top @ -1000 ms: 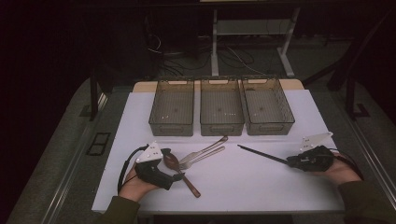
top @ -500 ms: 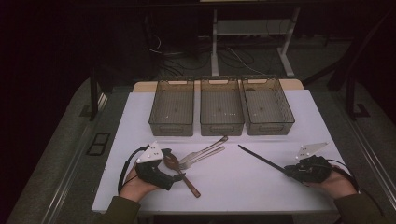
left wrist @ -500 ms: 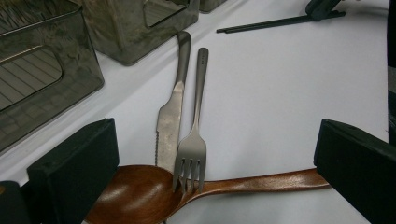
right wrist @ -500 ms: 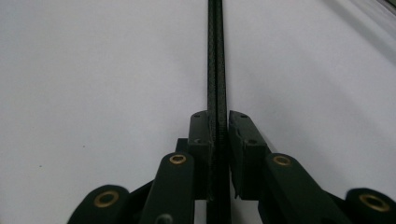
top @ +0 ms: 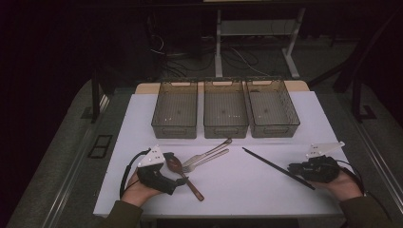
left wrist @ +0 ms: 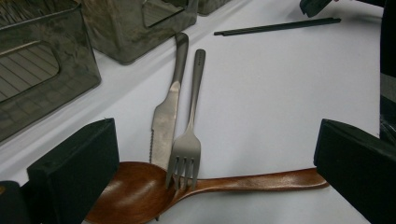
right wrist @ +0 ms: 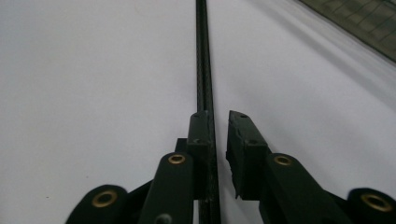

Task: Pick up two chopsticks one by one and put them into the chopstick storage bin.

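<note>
The room is dim; the floor and the frames behind the table fall into near-black. Overhead light falls on the white tabletop (top: 266, 185), which reads as the brightest surface, pale and slightly bluish. Shadows beneath the three bins (top: 225, 108) are soft and short. The high view is grainy. In the right gripper view the jaws are blurred and the chopsticks (right wrist: 201, 56) soften with distance.

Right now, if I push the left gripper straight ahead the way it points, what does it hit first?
The left gripper has its jaws wide open over the wooden spoon. Straight ahead, it would probably first meet the fork, whose tines rest on the spoon, with the knife just beside it. Depth is uncertain.
</note>
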Tool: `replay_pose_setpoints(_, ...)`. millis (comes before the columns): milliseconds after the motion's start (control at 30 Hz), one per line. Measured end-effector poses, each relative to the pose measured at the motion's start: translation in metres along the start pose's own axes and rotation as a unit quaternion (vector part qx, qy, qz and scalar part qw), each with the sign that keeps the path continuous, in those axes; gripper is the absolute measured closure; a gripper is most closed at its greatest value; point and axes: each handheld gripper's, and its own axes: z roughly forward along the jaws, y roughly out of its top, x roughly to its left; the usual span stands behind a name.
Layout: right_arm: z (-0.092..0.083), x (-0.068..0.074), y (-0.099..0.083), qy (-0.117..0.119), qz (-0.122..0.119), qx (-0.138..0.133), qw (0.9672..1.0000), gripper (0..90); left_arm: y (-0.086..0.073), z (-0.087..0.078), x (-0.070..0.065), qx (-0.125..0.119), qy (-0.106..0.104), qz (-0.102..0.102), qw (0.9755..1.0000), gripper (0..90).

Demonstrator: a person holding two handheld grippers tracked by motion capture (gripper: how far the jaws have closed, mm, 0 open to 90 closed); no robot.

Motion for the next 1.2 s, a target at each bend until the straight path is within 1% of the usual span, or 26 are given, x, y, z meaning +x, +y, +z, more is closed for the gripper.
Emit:
replay_pose_setpoints(167, 0.0029, -0.0007, -0.0021, 0.006, 0.002, 0.008, 0.9999, 80.8, -0.0007, 0.0023, -0.0022, 0.001, -0.003, -0.001, 1.0000, 0.0)
replay_pose_setpoints(233, 0.0042, -0.0007, -0.0026, 0.006, -0.001, 0.014, 0.9999, 81.8, -0.0008, 0.0026, -0.0023, 0.001, -0.003, -0.001, 1.0000, 0.0)
replay_pose_setpoints(667, 0.0058, -0.0038, -0.0035, 0.000, -0.006, 0.014, 0.9999, 82.6, -0.0008, 0.0023, -0.0018, 0.001, -0.002, -0.001, 1.0000, 0.0)
replay_pose_setpoints(767, 0.0074, -0.0052, -0.0047, -0.002, -0.005, 0.015, 0.9999, 83.4, -0.0008, 0.0024, -0.0018, 0.001, -0.002, -0.002, 1.0000, 0.0)
replay_pose_setpoints(800, 0.0080, -0.0056, -0.0053, -0.001, -0.003, 0.018, 0.9998, 83.4, -0.0007, 0.0025, -0.0014, 0.001, -0.003, 0.001, 1.0000, 0.0)
replay_pose_setpoints(833, 0.0083, -0.0059, -0.0056, -0.001, -0.003, 0.015, 0.9999, 83.5, -0.0008, 0.0026, -0.0014, 0.001, -0.003, 0.001, 1.0000, 0.0)
replay_pose_setpoints(1000, 0.0091, -0.0040, -0.0049, -0.006, -0.013, 0.021, 0.9997, 83.7, -0.0008, 0.0031, -0.0017, 0.000, -0.002, 0.002, 1.0000, 0.0)
replay_pose_setpoints(1033, 0.0092, -0.0038, -0.0047, -0.006, -0.018, 0.022, 0.9996, 83.8, -0.0008, 0.0032, -0.0015, 0.000, -0.003, 0.003, 1.0000, 0.0)
replay_pose_setpoints(1100, 0.0093, -0.0036, -0.0045, -0.007, -0.024, 0.023, 0.9994, 84.3, -0.0011, 0.0035, -0.0021, -0.001, -0.003, -0.001, 1.0000, 0.0)
replay_pose_setpoints(1200, 0.0094, -0.0033, -0.0043, -0.008, -0.027, 0.024, 0.9993, 84.8, -0.0011, 0.0038, -0.0020, 0.000, -0.004, 0.001, 1.0000, 0.0)
